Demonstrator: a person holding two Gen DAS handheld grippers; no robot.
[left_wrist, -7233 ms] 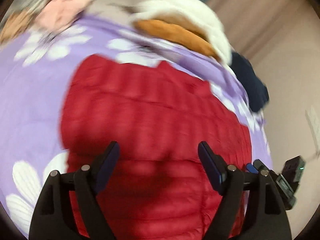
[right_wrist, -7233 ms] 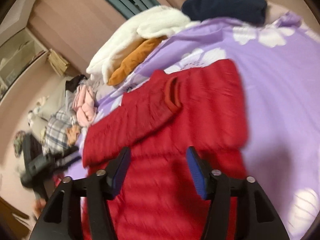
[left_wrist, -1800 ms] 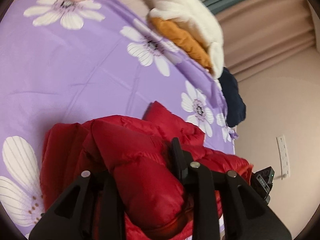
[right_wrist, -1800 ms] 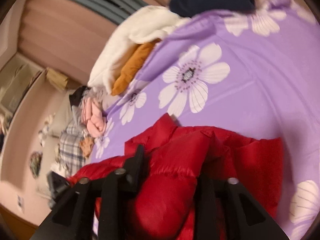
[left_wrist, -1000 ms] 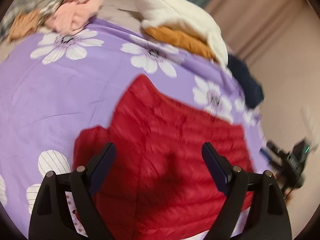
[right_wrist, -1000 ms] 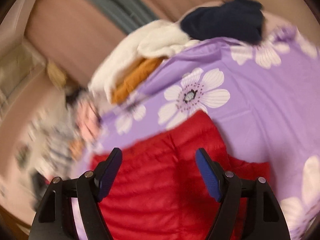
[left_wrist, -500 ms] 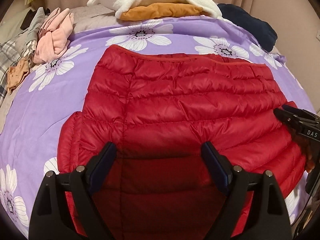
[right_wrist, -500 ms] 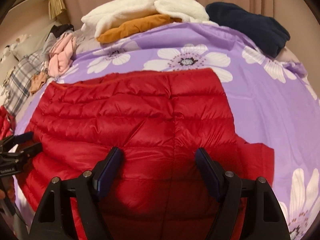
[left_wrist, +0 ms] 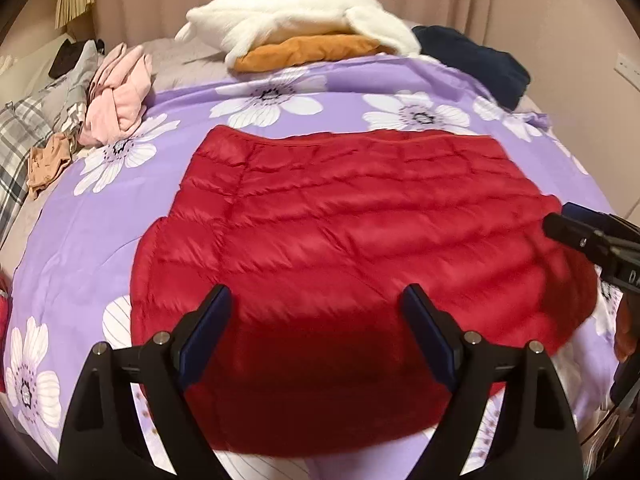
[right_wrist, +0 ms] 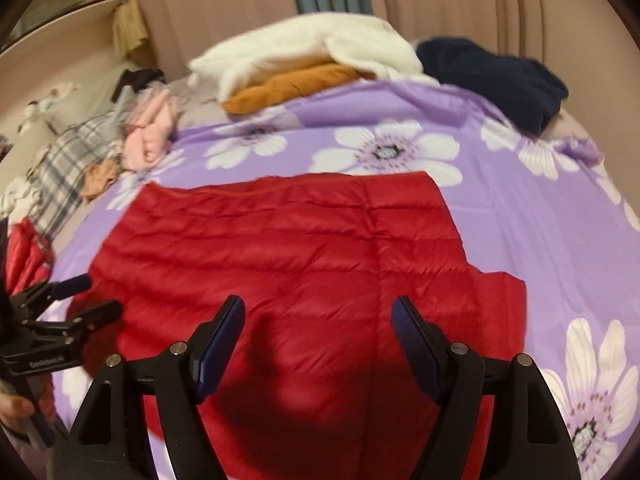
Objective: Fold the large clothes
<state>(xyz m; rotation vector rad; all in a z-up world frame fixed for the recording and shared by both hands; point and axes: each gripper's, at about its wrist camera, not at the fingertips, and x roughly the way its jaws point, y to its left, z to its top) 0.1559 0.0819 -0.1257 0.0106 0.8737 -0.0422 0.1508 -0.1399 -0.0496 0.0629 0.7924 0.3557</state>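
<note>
- Hovering over the red down jacket [left_wrist: 352, 240], the left gripper [left_wrist: 316, 328] has its fingers spread wide, nothing between them.
- Right gripper [right_wrist: 318, 338] likewise: fingers apart, empty, jacket lying flat on the purple floral bedsheet [right_wrist: 540, 216] just ahead of the tips.
- Next fold, probably: each gripper should pinch a near corner, both layers together.
- Puffy, slippery fabric; bite deep, lift evenly, carry toward the far hem.

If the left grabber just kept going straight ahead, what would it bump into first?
Most likely the red puffy jacket. The left gripper is open and points at the jacket's middle, spread on the purple flowered sheet. Nothing shows between them, though depth is hard to judge.
</note>
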